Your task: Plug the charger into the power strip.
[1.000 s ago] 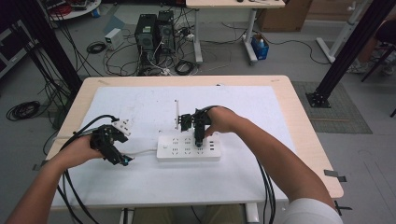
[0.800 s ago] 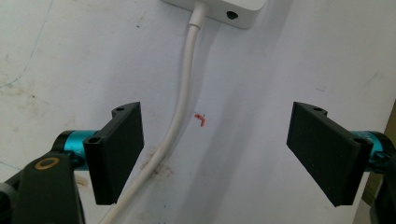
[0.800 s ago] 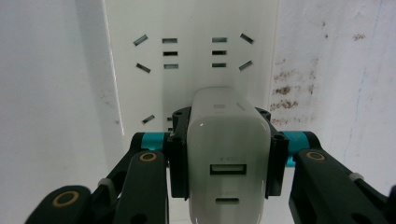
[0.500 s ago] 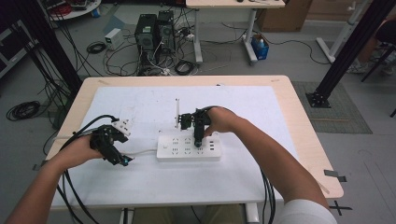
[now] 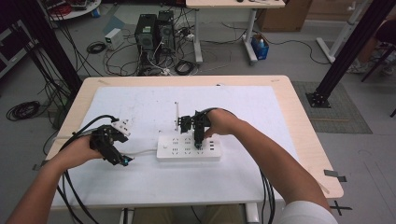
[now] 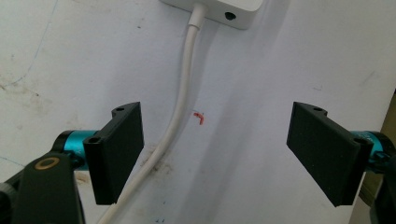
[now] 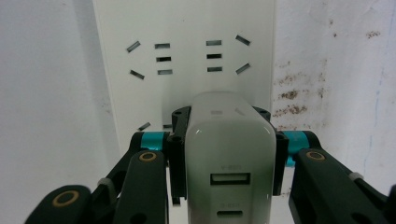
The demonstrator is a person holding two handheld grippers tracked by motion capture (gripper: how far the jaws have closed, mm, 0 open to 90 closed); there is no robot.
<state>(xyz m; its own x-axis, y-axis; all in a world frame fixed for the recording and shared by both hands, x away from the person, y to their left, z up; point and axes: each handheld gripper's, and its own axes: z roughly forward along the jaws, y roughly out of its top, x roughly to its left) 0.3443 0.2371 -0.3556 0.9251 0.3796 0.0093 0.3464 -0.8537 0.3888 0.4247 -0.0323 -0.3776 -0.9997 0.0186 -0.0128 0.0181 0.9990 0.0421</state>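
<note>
A white power strip lies flat on the white table cover, its sockets facing up. My right gripper points down at it and is shut on a white USB charger, which sits against the strip's face; the jaws clamp the charger's two sides. My left gripper rests to the left of the strip with its jaws wide apart. The strip's white cord runs along the table between those jaws, closer to the left one, without being pinched.
A white plug lies behind the left hand. A thin white strip lies on the cover behind the power strip. Black cables trail from both grippers over the table's front edge. The wooden table rim borders the cover.
</note>
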